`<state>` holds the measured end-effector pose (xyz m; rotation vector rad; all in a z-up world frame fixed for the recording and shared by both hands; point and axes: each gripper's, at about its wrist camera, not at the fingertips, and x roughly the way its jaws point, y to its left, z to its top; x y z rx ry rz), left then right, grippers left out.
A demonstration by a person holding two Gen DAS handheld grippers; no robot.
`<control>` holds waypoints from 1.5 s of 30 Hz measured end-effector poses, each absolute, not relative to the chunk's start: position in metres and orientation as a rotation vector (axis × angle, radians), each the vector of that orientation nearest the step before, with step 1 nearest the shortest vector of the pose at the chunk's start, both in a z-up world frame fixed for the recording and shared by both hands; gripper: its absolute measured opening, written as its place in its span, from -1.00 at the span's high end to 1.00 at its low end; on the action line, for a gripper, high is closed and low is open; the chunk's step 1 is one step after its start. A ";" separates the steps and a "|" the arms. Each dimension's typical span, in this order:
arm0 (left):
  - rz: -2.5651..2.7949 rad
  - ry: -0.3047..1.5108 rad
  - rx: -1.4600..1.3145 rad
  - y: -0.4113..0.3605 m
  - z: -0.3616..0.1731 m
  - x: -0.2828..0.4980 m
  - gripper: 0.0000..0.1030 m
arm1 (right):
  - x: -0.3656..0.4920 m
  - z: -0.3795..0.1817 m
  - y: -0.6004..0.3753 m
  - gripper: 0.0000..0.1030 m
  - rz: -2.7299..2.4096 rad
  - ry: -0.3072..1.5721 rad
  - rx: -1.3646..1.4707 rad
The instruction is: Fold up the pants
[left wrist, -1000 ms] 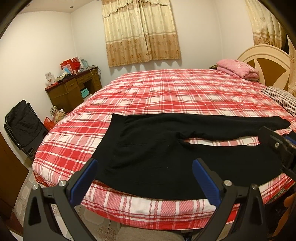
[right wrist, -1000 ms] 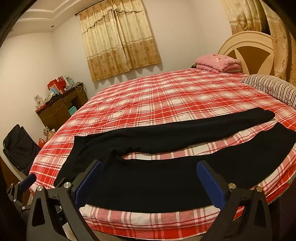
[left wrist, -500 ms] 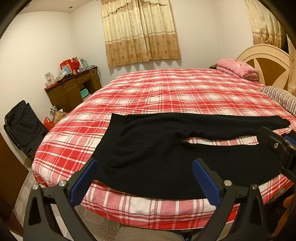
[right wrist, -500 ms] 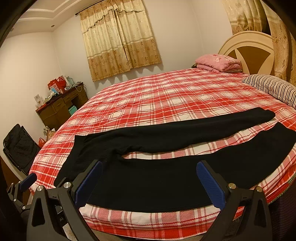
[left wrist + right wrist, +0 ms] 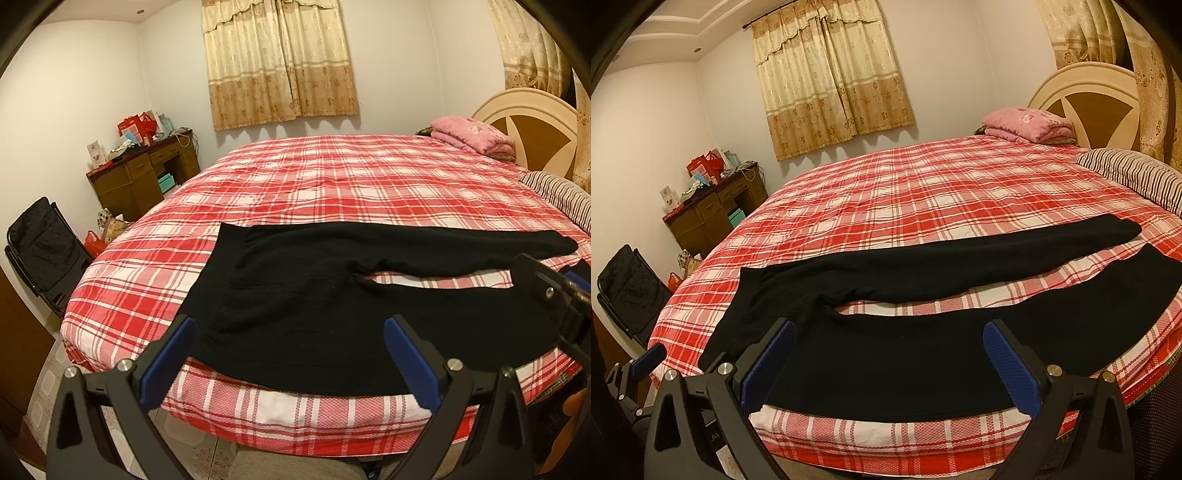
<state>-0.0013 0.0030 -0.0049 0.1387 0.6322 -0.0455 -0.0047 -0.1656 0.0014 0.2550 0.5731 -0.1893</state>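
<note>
Pants: black, soft and fuzzy, lay flat near the bed's front edge, with the waist at 9 o'clock and two long legs spread toward 3 o'clock.
Bed: round, with a red and white checked cover.
Left gripper: blue ridged pads were spread wide apart, held nothing, hung over the waist end.
Right gripper: pads were spread wide too, held nothing, hung over the near leg.
</note>
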 end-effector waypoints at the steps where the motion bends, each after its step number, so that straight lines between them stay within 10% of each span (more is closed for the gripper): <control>1: -0.047 0.632 0.139 0.003 -0.005 -0.001 -1.00 | -0.005 0.002 -0.166 -0.98 -0.190 0.573 0.255; 19: -0.095 0.752 0.151 0.029 -0.043 0.033 -1.00 | 0.021 -0.035 -0.186 -0.98 -0.199 0.629 0.229; 23: -0.117 0.794 0.144 0.053 -0.053 0.054 -0.64 | 0.033 -0.057 -0.199 -0.98 -0.165 0.657 0.232; 30: -0.184 0.777 0.000 0.121 -0.029 0.135 -0.50 | 0.052 -0.081 -0.207 -0.59 -0.104 0.679 0.178; 45: -0.209 1.011 -0.014 0.122 -0.083 0.301 -0.48 | 0.162 -0.069 -0.241 -0.59 0.029 0.820 0.114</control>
